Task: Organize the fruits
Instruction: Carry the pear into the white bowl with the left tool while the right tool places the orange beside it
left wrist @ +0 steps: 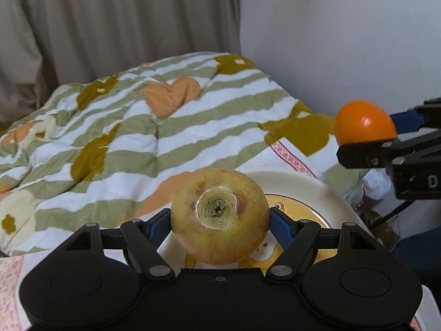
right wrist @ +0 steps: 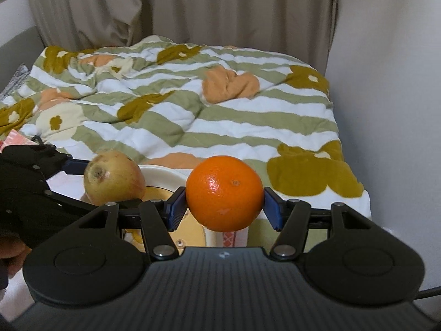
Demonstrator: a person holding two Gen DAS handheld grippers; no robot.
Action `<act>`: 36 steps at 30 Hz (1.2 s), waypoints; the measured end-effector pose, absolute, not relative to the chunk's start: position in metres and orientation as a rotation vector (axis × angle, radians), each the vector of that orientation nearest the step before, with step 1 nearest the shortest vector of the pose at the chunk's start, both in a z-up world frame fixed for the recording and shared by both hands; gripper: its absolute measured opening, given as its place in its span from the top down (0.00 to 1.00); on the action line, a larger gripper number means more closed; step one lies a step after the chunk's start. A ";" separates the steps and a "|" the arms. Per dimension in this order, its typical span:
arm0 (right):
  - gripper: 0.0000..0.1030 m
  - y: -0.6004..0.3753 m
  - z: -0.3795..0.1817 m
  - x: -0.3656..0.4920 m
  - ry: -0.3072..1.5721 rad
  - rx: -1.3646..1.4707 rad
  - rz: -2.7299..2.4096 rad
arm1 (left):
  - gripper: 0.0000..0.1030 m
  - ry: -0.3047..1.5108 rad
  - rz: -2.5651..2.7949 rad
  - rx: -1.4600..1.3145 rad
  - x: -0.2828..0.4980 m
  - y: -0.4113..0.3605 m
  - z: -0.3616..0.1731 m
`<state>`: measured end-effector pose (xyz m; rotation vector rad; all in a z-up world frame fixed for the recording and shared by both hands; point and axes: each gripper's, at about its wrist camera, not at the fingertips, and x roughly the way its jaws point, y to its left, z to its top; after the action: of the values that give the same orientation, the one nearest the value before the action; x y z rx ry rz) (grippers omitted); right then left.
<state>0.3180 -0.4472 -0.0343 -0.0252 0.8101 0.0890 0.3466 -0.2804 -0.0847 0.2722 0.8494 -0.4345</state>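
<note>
Clamped between the left gripper's (left wrist: 220, 227) blue pads, the apple (left wrist: 220, 215) hangs over the plate (left wrist: 311, 193) while the right gripper (right wrist: 224, 207) pinches the orange (right wrist: 224, 193) just off its rim — round skins, so either could squirt free and roll off.

A home bedroom — a bed under a striped floral quilt (right wrist: 179, 110), beige curtains (right wrist: 193, 8) behind

The apple (left wrist: 220, 215) hides much of the plate (left wrist: 317, 193), while the right gripper (left wrist: 366, 135) runs off the frame's edge.
</note>
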 end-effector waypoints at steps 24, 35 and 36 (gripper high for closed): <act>0.28 -0.459 -0.036 0.314 0.821 -0.009 0.106 | 0.00 0.804 -0.452 0.333 0.331 -0.270 -0.065; 0.28 -0.405 -0.076 0.315 0.841 -0.217 0.280 | 0.00 0.802 -0.358 0.263 0.304 -0.233 -0.044; 0.28 -0.401 -0.081 0.315 0.845 -0.238 0.284 | 0.00 0.804 -0.350 0.257 0.302 -0.231 -0.043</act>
<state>0.3148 -0.4008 -0.0813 -0.2384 0.8451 0.2837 0.3019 -0.2307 -0.0434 0.2566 0.8039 -0.3498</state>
